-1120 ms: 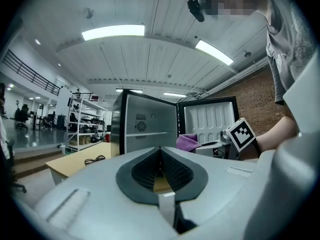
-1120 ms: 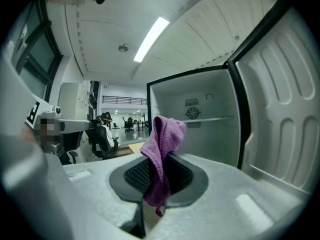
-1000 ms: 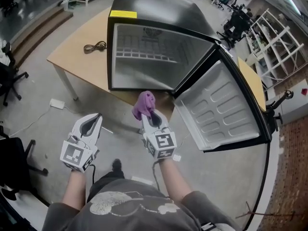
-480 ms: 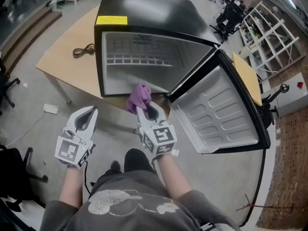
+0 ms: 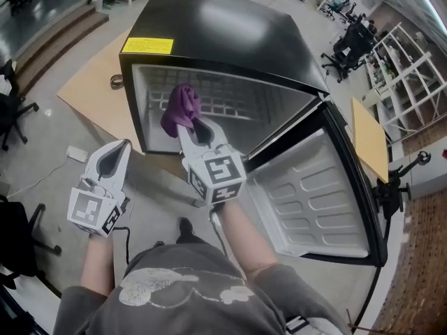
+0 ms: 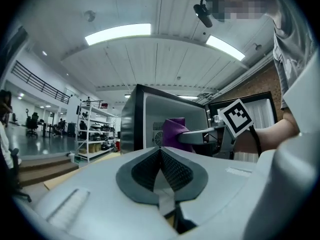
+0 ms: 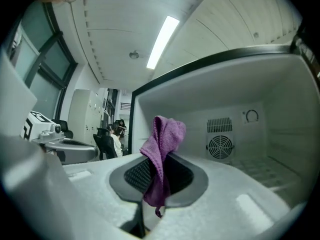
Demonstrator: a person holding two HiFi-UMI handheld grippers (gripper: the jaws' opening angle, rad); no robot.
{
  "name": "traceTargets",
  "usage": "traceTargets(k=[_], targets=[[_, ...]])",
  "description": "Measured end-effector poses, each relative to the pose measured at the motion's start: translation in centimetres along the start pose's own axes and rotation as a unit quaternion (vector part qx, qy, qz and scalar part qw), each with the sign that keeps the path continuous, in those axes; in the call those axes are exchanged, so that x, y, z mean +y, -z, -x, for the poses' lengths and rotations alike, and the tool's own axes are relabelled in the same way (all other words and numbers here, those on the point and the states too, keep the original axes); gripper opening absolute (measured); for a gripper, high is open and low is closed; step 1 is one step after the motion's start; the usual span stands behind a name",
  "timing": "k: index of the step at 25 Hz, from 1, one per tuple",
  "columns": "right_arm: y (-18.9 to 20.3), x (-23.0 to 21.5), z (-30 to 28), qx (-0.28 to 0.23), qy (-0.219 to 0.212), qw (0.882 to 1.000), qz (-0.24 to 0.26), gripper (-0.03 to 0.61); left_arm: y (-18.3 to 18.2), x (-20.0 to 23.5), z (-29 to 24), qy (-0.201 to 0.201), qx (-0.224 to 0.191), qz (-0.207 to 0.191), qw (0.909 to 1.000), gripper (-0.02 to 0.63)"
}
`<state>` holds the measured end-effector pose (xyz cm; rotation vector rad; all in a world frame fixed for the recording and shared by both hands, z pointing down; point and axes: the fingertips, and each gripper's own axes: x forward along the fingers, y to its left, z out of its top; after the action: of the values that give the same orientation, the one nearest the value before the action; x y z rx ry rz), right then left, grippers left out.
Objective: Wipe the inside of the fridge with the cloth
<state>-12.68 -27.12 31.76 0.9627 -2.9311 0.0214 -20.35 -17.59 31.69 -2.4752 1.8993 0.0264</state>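
Fridge (image 5: 216, 33), door (image 5: 307, 201) wide, on wooden table (image 5: 91, 82); right tool (image 5: 194, 128) clamps purple cloth (image 5: 179, 107); left tool (image 5: 115, 160) pressed together.

— What's the cloth (image 7: 162, 144) like?
— Soft purple terry, nappy and matt.
— And the fridge (image 5: 216, 30)?
— A smooth, glossy black shell. Inside is white plastic with a dull sheen, and the door (image 5: 307, 201) at the right has the same moulded white lining.
— The tools?
— The left gripper (image 6: 160, 151) and right gripper (image 7: 159, 160) are pale matt plastic, with dark pads (image 6: 176, 171) in a fine rough grid. The table (image 5: 91, 82), far left, is pale matt wood.
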Motion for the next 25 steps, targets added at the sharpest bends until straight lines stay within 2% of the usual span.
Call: traceTargets(k=[4, 8, 11, 14, 19, 25], targets=[[-2.3, -1.4, -4.0, -0.018, -0.017, 1.0, 0.004, 0.04, -0.8, 0.3, -2.2, -0.033, 0.004, -0.012, 0.9994, 0.018], [-2.9, -2.4, -6.4, -0.029, -0.007, 1.0, 0.004, 0.04, -0.8, 0.0, -3.0, -0.047, 0.003, -0.008, 0.9989, 0.018], [-3.0, -3.4, -8.3, -0.019, 0.01, 1.0, 0.01, 0.04, -0.5, 0.2, -3.2, -0.047, 0.006, -0.004, 0.9989, 0.018], [-2.7, -4.3, -10.9, 0.014, 0.012, 0.999, 0.027, 0.04, -0.4, 1.0, -3.2, -0.046, 0.009, -0.004, 0.9989, 0.018], [-2.2, -3.8, -14.1, 0.043, -0.013, 0.998, 0.054, 0.04, -0.9, 2.7, -3.2, -0.038, 0.007, -0.009, 0.9992, 0.018], [-2.1, -0.9, -13.9, 0.038, -0.05, 0.997, 0.048, 0.04, -0.7, 3.9, -3.3, -0.023, 0.006, -0.007, 0.9997, 0.018]])
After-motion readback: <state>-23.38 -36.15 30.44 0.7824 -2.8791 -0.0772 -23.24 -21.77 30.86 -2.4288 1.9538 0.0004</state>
